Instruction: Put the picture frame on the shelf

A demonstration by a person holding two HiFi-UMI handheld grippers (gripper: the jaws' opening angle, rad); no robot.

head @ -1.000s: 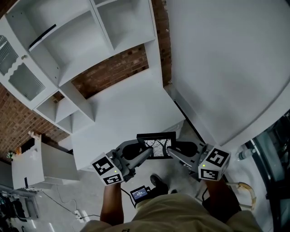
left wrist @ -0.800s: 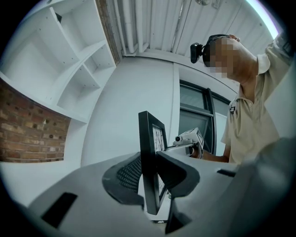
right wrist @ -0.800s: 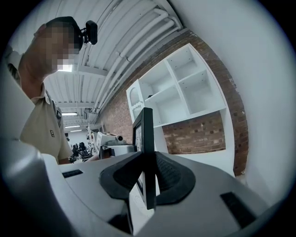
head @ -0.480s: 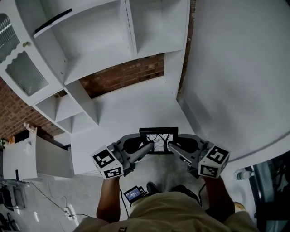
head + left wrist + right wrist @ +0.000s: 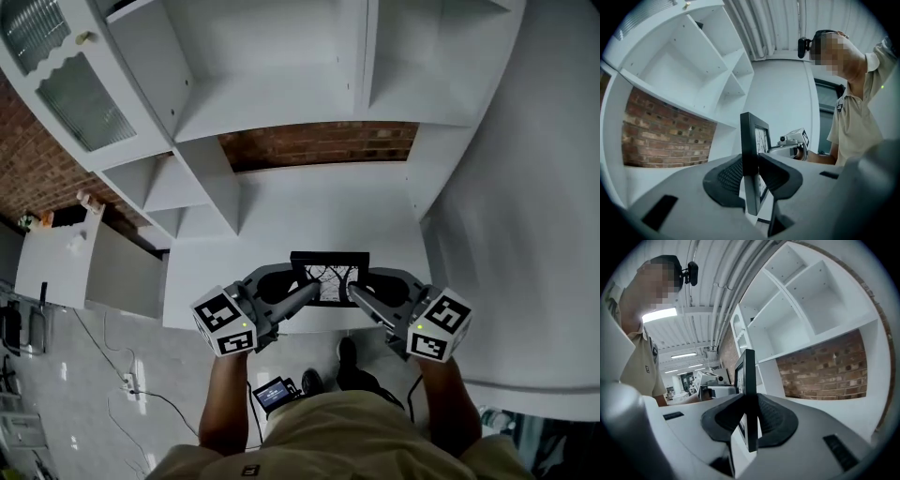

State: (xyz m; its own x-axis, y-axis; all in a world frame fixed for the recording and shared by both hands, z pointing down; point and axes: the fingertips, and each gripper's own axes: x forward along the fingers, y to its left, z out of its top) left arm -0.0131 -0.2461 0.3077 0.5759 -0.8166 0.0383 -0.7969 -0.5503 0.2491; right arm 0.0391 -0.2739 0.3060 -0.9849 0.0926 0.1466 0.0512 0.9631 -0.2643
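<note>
Gripping what, nearest the lens? — DESK

Two bare forearms (image 5: 225, 398) come up from the bottom of the head view, each hand carrying a grey claw with a marker cube. The left gripper (image 5: 303, 292) and the right gripper (image 5: 355, 293) meet on one black picture frame (image 5: 329, 277). — PHOTOGRAPHER

How do the jaws stand? — DESK

Both are clamped. In the left gripper view the ribbed pads (image 5: 729, 174) press on either face of the frame's left edge. In the right gripper view the pads (image 5: 769, 416) pinch the opposite edge the same way. The frame stands upright between them, seen edge-on, rising well above each claw. Its lower corner hangs free just below the pads. — PHOTOGRAPHER

And the frame itself? — DESK

It is suspended between the two claws, glass side toward the person, showing a print of bare branches. In the head view it sits over the front edge of the broad white ledge (image 5: 309, 211) of the shelf. Whether it touches that ledge I cannot tell, though neither gripper view shows anything under it. — PHOTOGRAPHER

Beyond that? — DESK

A strip of brick wall (image 5: 319, 145) backs the ledge. Above it, open white compartments (image 5: 272, 66) stand side by side, split by upright dividers. Smaller cubbies (image 5: 173, 187) step away at the left, next to a cabinet door with ribbed glass (image 5: 82, 98). Pale floor (image 5: 103, 366) with a trailing cable (image 5: 141, 392) lies below at the left. — PHOTOGRAPHER
</note>
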